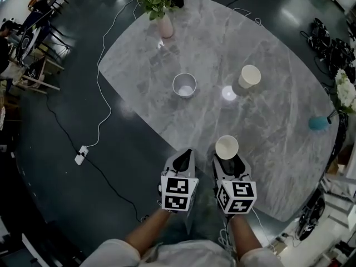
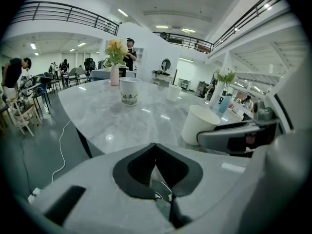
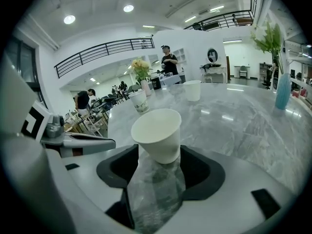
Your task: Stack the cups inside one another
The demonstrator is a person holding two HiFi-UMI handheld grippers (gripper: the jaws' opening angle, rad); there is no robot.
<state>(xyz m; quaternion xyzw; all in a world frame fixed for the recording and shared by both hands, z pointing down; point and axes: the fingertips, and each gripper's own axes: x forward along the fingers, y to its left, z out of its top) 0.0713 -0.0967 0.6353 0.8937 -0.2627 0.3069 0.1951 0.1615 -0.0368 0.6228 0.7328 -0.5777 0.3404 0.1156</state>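
Three white paper cups are on the grey marble table (image 1: 278, 110). The nearest cup (image 1: 227, 147) (image 3: 157, 133) stands between the wide-apart jaws of my right gripper (image 1: 228, 159) (image 3: 158, 152), close to the table's near edge; the pads do not seem to press on it. The same cup (image 2: 199, 123) shows at the right of the left gripper view. My left gripper (image 1: 185, 153) (image 2: 155, 145) is beside it to the left, shut and empty. A printed cup (image 1: 184, 85) (image 2: 129, 91) (image 3: 139, 101) stands mid-table. The third cup (image 1: 250, 76) (image 3: 192, 89) is further right.
A pink vase of flowers (image 1: 164, 25) stands at the table's far edge and a blue vase (image 1: 318, 123) at its right edge. A white cable with a plug block (image 1: 82, 154) lies on the dark floor to the left. Chairs and people are far off on the left.
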